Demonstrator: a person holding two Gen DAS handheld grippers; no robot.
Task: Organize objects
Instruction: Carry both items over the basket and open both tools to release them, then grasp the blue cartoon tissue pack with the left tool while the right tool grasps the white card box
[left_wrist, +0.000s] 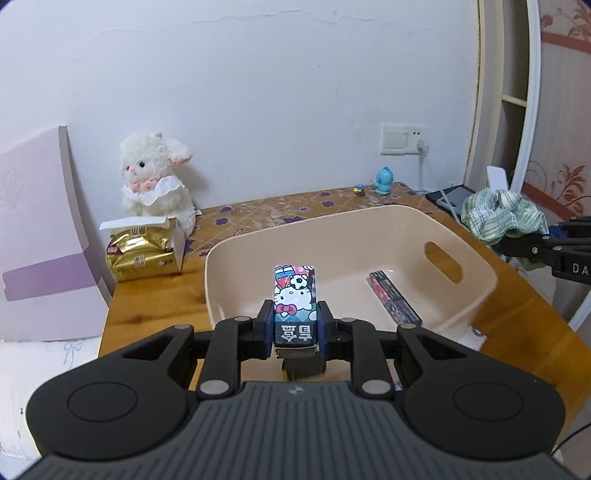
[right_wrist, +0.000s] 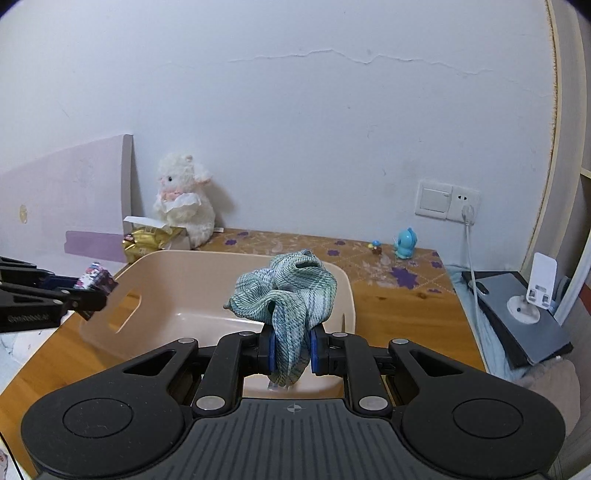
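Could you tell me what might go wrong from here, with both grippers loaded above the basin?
The left gripper clamps only the near end of the cartoon-printed box, so it could pivot or slip. The crumpled green checked cloth bulges above the right gripper and may snag the beige plastic basin rim when released.

plush lamb (left_wrist: 155, 177) | gold packet (left_wrist: 142, 253) | blue figurine (left_wrist: 384, 181) | wall socket (right_wrist: 447, 201)

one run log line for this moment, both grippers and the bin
left gripper: shut on cartoon-cat printed box | right gripper: shut on green-blue checked cloth | beige plastic bin: dark printed box inside
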